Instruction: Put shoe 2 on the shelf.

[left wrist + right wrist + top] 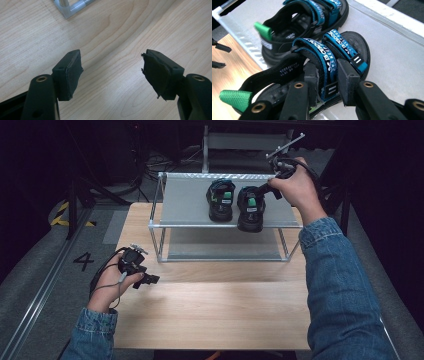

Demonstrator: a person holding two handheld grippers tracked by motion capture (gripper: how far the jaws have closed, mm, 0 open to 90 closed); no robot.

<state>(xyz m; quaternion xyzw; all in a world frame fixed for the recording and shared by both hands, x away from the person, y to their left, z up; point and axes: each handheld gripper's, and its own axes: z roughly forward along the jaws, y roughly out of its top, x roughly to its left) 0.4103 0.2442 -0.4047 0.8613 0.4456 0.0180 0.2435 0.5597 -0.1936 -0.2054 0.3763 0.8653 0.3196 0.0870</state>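
Observation:
Two black sandals with blue straps and green heel tabs stand side by side on the grey top shelf (pixel 185 200) of a metal rack. My right gripper (pixel 261 190) comes down onto the right sandal (pixel 251 212) from the right. In the right gripper view its jaws pinch one blue strap of that sandal (pixel 352 47), with the pads pressing on both sides; the right gripper (pixel 328 85) is shut on it. The left sandal (pixel 220 200) (pixel 294 22) stands free beside it. My left gripper (pixel 151 279) (pixel 112 75) rests low over the wooden table, left of the rack, open with nothing between its pads.
The rack has a lower grey shelf (pixel 220 251) and thin metal posts; its front left corner (pixel 70 8) lies just ahead of the left gripper. The wooden table (pixel 210 310) stretches bare in front of the rack. Dark floor, cables and stands surround the table.

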